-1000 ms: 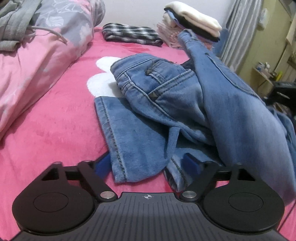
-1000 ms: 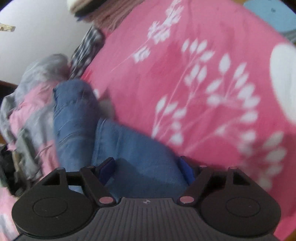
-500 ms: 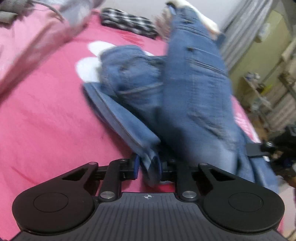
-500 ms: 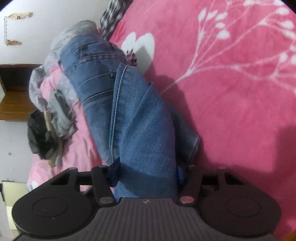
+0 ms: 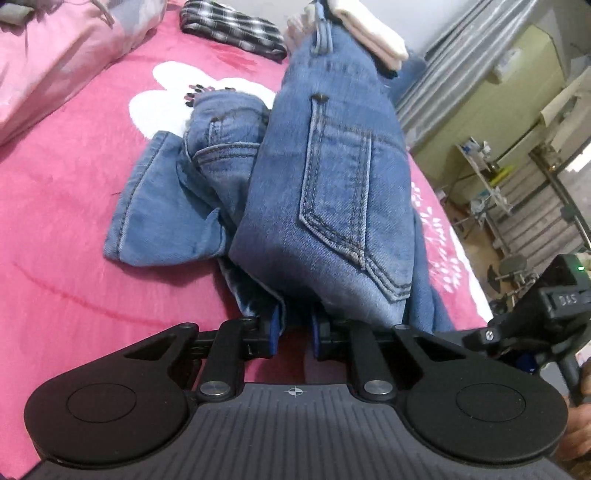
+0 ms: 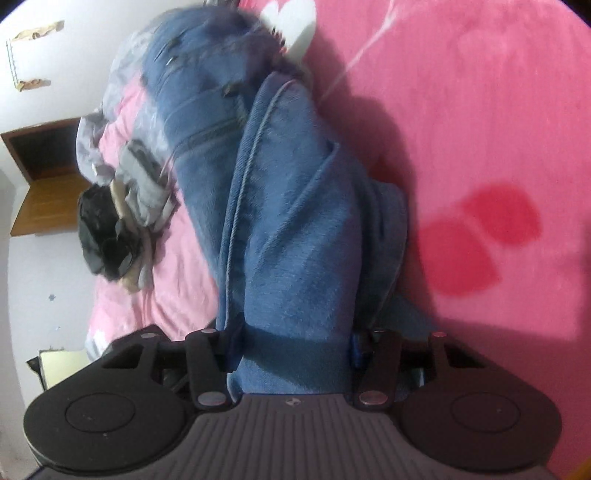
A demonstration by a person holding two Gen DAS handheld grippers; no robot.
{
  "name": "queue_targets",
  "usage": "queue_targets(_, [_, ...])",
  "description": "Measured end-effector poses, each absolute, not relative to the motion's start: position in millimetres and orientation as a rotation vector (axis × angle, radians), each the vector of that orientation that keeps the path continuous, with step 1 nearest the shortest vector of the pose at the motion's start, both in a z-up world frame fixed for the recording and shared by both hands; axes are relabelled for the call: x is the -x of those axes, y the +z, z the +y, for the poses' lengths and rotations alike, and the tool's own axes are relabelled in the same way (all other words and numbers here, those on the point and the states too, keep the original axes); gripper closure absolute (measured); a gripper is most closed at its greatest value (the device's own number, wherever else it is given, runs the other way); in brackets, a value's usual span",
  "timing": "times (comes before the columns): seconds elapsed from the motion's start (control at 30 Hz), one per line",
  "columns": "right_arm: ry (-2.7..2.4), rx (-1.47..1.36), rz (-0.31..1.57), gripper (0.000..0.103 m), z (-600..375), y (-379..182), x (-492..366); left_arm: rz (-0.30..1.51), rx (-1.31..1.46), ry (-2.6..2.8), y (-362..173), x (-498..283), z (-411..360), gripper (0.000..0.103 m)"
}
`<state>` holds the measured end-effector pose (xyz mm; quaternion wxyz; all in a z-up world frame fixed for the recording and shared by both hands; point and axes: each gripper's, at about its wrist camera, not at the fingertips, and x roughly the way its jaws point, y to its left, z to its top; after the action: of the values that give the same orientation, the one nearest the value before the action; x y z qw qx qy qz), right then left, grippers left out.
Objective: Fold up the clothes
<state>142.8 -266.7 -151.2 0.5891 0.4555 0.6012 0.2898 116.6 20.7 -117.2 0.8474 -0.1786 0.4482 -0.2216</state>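
Observation:
A pair of blue jeans (image 5: pixel 332 184) lies bunched on the pink bed cover (image 5: pixel 55 221), back pocket facing up and one leg hem spread to the left. My left gripper (image 5: pixel 295 317) is closing its jaws, and a thin denim edge is pinched between the blue pads. In the right wrist view a thick fold of the jeans (image 6: pixel 288 221) runs from the jaws up toward the waistband. My right gripper (image 6: pixel 293 343) is shut around that fold, so its jaws stand fairly wide. The denim hides the fingertips of both grippers.
A folded plaid cloth (image 5: pixel 232 26) and a stack of folded clothes (image 5: pixel 369 33) sit at the far end of the bed. A pink quilt (image 5: pixel 55 55) is heaped at the left. Loose grey and black clothes (image 6: pixel 122 206) lie by a wooden shelf (image 6: pixel 48 177). The bed edge (image 5: pixel 469 266) is at the right.
Both grippers went from open to closed on the denim. The jeans now hang raised and stretched between them, and the right wrist view has swung across the bed.

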Motion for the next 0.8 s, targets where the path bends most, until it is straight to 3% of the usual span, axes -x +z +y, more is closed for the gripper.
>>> queue_targets(0.3, [0.637, -1.052, 1.412, 0.046, -327.4, -156.2, -103.9, 0.961, 0.328, -0.569, -118.3, -85.2, -1.8, 0.088])
queue_targets(0.37, [0.558, -1.006, 1.375, 0.043, -351.8, -146.2, -105.1, 0.952, 0.340, -0.578, -118.1, -87.2, -3.7, 0.083])
queue_targets(0.53, [0.405, -0.845, 1.180, 0.036, -389.8, -92.4, -111.2, 0.945, 0.382, -0.593, -118.2, -95.5, -5.0, 0.059])
queue_targets(0.8, [0.487, -0.414, 1.012, 0.028, -284.6, -22.5, -143.1, 0.940, 0.381, -0.565, -118.4, -84.7, -8.1, 0.051])
